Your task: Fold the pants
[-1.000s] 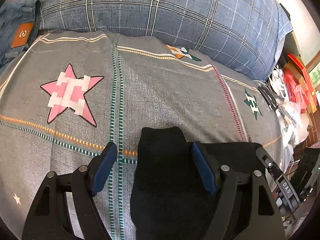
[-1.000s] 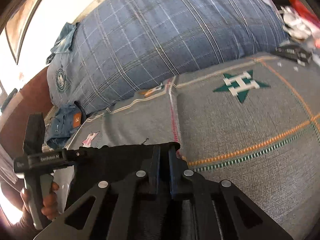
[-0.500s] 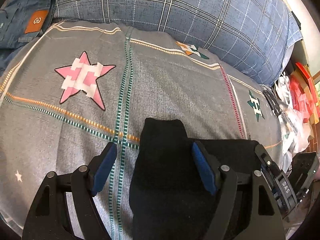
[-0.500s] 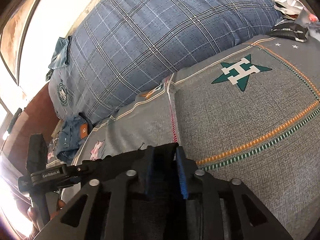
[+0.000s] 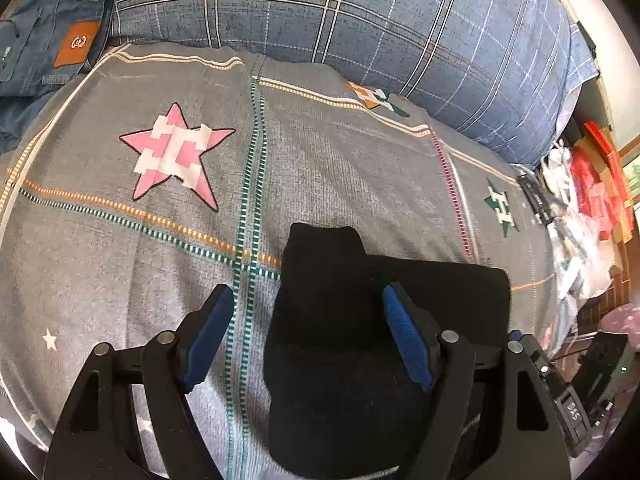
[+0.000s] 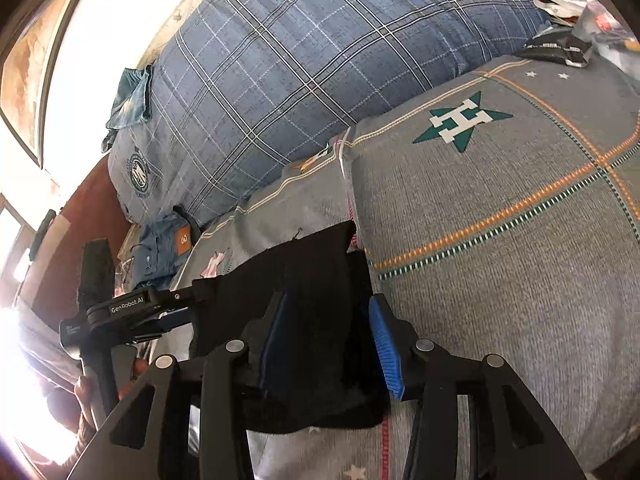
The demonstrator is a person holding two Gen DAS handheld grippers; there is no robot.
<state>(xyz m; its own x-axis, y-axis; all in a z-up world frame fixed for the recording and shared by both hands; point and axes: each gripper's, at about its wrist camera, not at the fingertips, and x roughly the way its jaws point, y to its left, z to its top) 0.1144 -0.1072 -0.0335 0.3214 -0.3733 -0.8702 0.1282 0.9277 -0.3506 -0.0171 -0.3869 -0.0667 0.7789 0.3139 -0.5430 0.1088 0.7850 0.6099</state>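
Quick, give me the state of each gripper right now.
Left gripper: open, jaws wide over the black pants, gripping nothing.
Right gripper: open, jaws have just been opening; the pants fabric lies between them, released.

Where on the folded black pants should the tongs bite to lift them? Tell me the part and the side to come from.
Take the black pants at the thick folded edge nearest the left tongs, coming in low from the near side with one pad under the stack. The bundle lies flat on the grey bedspread, and that edge probably holds every layer together; the raised far flap is thinner.
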